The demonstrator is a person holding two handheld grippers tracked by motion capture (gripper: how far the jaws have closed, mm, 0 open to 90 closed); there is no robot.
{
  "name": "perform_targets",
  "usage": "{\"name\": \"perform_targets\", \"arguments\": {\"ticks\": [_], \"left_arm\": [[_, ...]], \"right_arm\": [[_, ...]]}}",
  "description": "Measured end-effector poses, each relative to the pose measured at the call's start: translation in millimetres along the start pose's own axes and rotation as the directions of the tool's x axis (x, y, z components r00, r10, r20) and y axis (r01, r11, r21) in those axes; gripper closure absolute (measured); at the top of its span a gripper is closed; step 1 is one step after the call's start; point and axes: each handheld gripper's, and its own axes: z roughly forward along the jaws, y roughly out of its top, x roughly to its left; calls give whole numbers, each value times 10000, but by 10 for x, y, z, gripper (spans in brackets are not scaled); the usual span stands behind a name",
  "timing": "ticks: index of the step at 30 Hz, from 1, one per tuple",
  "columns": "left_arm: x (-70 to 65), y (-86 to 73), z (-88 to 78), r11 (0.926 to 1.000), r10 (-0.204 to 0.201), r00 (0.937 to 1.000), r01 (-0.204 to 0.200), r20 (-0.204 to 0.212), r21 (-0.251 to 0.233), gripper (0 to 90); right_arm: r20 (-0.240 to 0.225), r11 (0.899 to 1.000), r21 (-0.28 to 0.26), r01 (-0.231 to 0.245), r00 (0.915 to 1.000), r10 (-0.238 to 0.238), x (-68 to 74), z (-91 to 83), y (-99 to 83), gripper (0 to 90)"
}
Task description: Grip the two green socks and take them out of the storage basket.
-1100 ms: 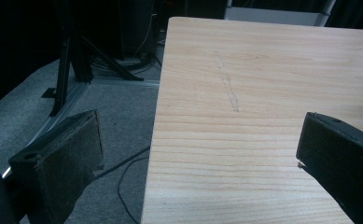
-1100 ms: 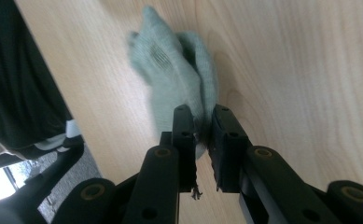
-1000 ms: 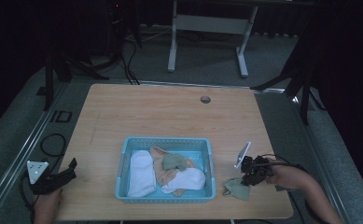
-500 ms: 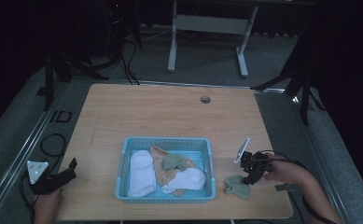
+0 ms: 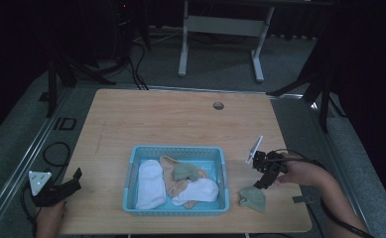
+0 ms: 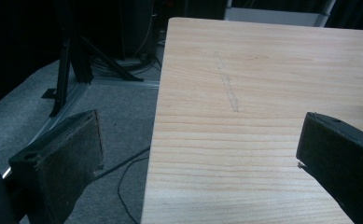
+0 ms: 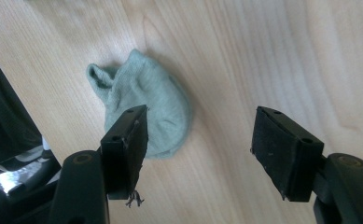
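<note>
A crumpled green sock [image 5: 253, 198] [image 7: 144, 109] lies on the wooden table [image 5: 180, 124] to the right of a blue basket [image 5: 176, 153]. My right gripper [image 5: 263, 181] [image 7: 200, 144] hangs just above the sock; its jaws have just been opening and stand open with nothing between them. Inside the basket lie a white sock [image 5: 148, 183], another green sock [image 5: 185, 172], a second white sock [image 5: 199, 191] and an orange one [image 5: 169, 164]. My left gripper [image 5: 66, 184] [image 6: 198, 154] rests at the table's near left corner, open and empty.
A cable hole [image 5: 218, 105] sits near the table's far edge. Beyond the table stand a grey frame [image 5: 220, 29] and dark stands on the grey carpet [image 5: 27, 148]. Bare wood [image 6: 263, 70] stretches ahead of the left gripper.
The right gripper let go of the green sock, opened and rose a little away from it. The sock now lies free on the table. The left gripper stayed put.
</note>
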Motion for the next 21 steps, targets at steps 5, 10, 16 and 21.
{"name": "perform_targets", "arguments": {"ticks": [5, 10, 16, 21], "left_arm": [[0, 0, 1, 10000, 2, 10000, -2, 6, 1, 7], [1, 0, 1, 10000, 0, 10000, 0, 24, 8, 7], [2, 1, 1, 10000, -2, 10000, 2, 32, 8, 7], [3, 1, 1, 10000, -2, 10000, 2, 48, 14, 7]], "right_arm": [[68, 9998, 10, 218, 9997, -219, 9, -66, 78, 370], [42, 9969, -68, 785, 9969, -785, 71, -167, 268, 376], [123, 9895, -143, 1438, 9896, -1436, 172, -266, 513, 406], [243, 9793, -202, 2016, 9793, -2011, 263, -315, 719, 423]]}}
